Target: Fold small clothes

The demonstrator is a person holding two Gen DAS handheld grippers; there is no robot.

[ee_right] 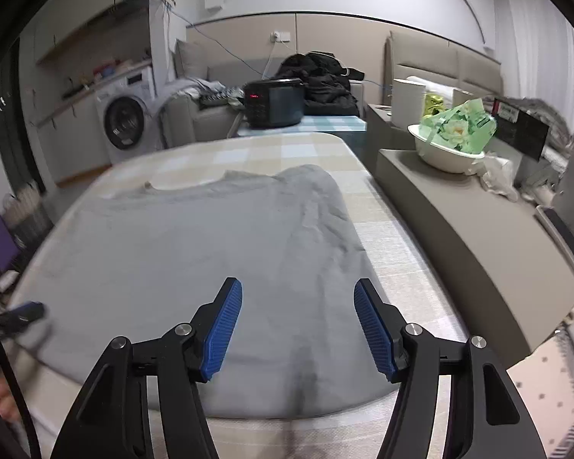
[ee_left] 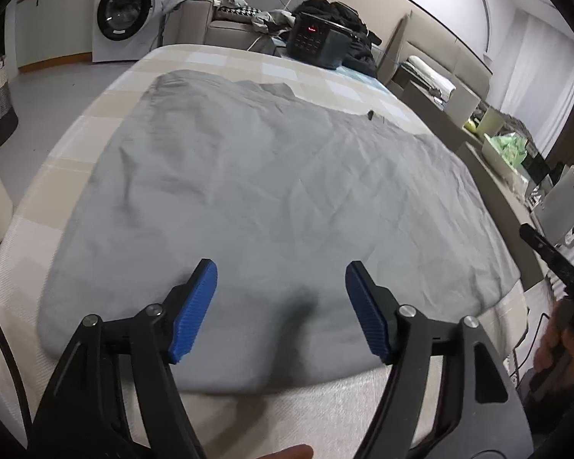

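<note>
A grey garment [ee_left: 271,199], apparently a T-shirt with its neckline at the far end in the right wrist view, lies spread flat on a bed covered with a pale checked sheet [ee_left: 248,63]; its near hem runs just in front of both cameras and its cloth is creased but in a single layer as far as can be seen. The left tongs [ee_left: 281,310] hang above the near hem with their blue pads apart and nothing between them; the right tongs [ee_right: 298,329] stand likewise apart and empty above the hem nearer the garment's right edge. Judged from this layout, the spreading stage is complete and the folding proper is not yet done: no fold line, doubled edge or tucked sleeve is visible. The sleeves are hard to make out; the bunched cloth along the right side in the right wrist view may be one. The other gripper appears only as a dark, blurred shape at the margin of each view. Beyond the bed stand a black appliance with a red display [ee_right: 273,103], a heap of dark clothing [ee_right: 317,76], a washing machine [ee_left: 124,15] and, on a side ledge, a white bowl holding green packaging [ee_right: 449,145]. Fisheye curvature and motion blur soften all edges.
</note>
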